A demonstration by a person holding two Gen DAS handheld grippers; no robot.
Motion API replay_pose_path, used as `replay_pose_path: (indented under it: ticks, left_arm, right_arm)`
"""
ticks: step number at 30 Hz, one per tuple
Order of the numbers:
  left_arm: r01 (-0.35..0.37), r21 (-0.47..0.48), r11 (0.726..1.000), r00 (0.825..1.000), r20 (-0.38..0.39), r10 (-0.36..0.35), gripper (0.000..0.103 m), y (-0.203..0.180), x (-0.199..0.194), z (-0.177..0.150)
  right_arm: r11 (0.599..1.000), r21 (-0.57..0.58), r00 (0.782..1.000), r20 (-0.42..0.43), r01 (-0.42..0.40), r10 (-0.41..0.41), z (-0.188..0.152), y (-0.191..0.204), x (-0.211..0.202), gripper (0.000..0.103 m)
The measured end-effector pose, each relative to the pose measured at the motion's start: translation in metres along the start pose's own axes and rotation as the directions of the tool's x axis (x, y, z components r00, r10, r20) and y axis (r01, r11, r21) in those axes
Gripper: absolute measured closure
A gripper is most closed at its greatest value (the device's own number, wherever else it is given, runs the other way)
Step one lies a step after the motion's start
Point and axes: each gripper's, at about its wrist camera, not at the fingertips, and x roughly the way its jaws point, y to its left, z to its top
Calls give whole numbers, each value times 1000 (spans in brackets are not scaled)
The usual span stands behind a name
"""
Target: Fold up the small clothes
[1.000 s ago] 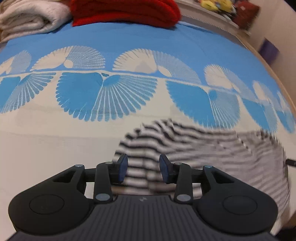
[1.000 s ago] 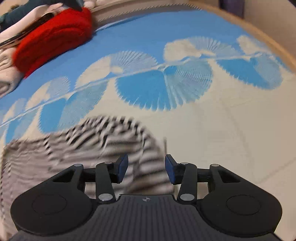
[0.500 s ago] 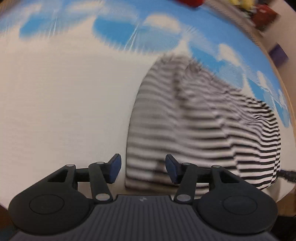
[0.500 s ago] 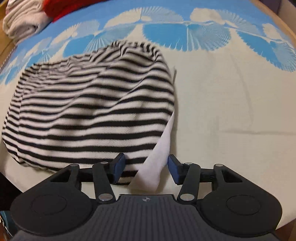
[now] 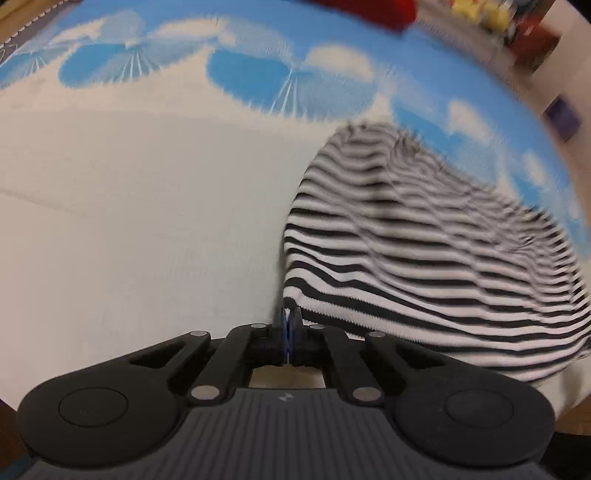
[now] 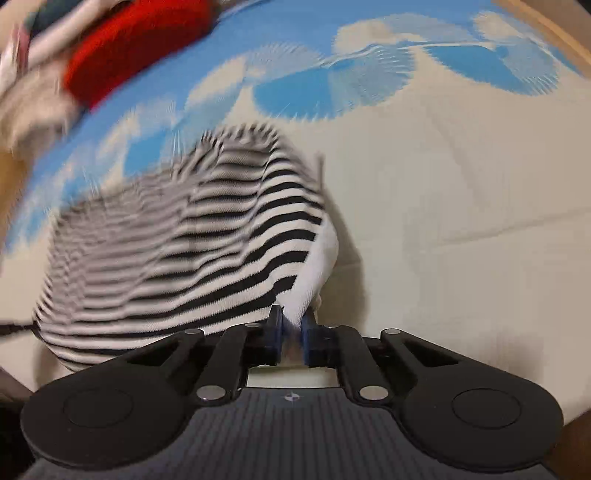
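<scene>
A black-and-white striped garment (image 5: 424, 236) lies on the cream and blue cloth, to the right in the left wrist view and to the left in the right wrist view (image 6: 184, 243). My left gripper (image 5: 288, 325) is shut at the garment's near left corner; whether cloth sits between the pads is hard to tell. My right gripper (image 6: 291, 325) is shut on the garment's near right corner, where a white inner layer shows between the pads.
The cloth (image 5: 129, 221) has a blue fan pattern toward the back. A red knit item (image 6: 136, 48) and pale folded clothes (image 6: 33, 99) lie at the far edge. A wooden table rim (image 6: 546, 29) curves at the far right.
Both grippers went from open to shut at the garment's near corners. Both views are blurred by motion, and the right wrist view has tilted up.
</scene>
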Motion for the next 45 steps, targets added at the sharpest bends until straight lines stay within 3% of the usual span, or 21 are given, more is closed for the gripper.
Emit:
replay_pose_path:
  ticks: [3, 6, 7, 10, 12, 14, 17, 19, 20, 21, 23, 24, 27, 33, 37, 40, 45]
  left_arm:
    - [-5, 25, 1000, 993, -114, 8, 102, 8, 11, -14]
    - [-139, 118, 983, 972, -175, 158, 103, 7, 23, -25]
    - [-149, 104, 983, 970, -175, 166, 103, 11, 23, -24]
    - [-45, 31, 998, 994, -93, 48, 102, 11, 3, -15]
    - [18, 37, 999, 999, -32, -16, 99, 3, -9, -11]
    - [75, 57, 996, 997, -9, -75, 94, -11, -14, -11]
    - [117, 137, 984, 993, -11, -117, 88, -38, -9, -15]
    - [129, 188, 974, 991, -49, -122, 75, -58, 3, -16]
    - [114, 213, 970, 992, -78, -100, 62, -68, 16, -16]
    - [70, 247, 967, 993, -113, -43, 52, -72, 27, -19]
    - [-54, 299, 953, 976, -188, 114, 43, -77, 52, -27]
    - [-83, 279, 957, 971, -195, 141, 38, -75, 56, -25]
    - [-99, 206, 974, 981, -146, 131, 40, -73, 43, -16]
    - [-116, 142, 983, 993, 22, 114, 40, -81, 14, -4]
    - [-111, 79, 991, 990, 93, 103, 40, -86, 4, 3]
    - [-82, 71, 994, 984, 164, 69, 40, -93, -7, 7]
    - [-111, 147, 983, 959, 275, 67, 36, -111, -18, 2]
  right_arm:
    - [1000, -19, 999, -50, 18, -18, -8, -6, 2, 95]
    - [990, -95, 981, -154, 101, -115, -20, 2, 25, 95]
    - [986, -111, 976, -167, 125, -143, -23, 5, 29, 94]
    - [980, -105, 976, -121, 168, -180, -17, 13, 27, 87]
    - [969, -123, 974, -39, 215, -221, -13, 22, 18, 78]
    - [961, -147, 972, 38, 233, -230, -11, 32, 9, 76]
    - [974, -168, 987, 74, 155, -144, -8, 43, 7, 75]
    - [970, -220, 994, 42, 108, -101, -9, 53, 16, 62]
    - [963, -250, 994, -6, 104, -109, -13, 56, 25, 51]
    - [951, -281, 987, -53, 130, -150, -17, 58, 38, 51]
    - [909, -355, 952, -128, 219, -279, -27, 59, 61, 49]
    - [897, -372, 941, -138, 241, -310, -29, 59, 66, 44]
    - [914, -325, 946, -127, 243, -297, -22, 58, 60, 44]
    - [926, -271, 962, 11, 265, -272, -9, 58, 38, 46]
    - [891, -275, 929, 23, 362, -371, -7, 59, 49, 50]
    - [883, -258, 919, 160, 392, -361, -8, 74, 30, 50]
    - [913, -247, 909, 348, 324, -228, -21, 109, -8, 49]
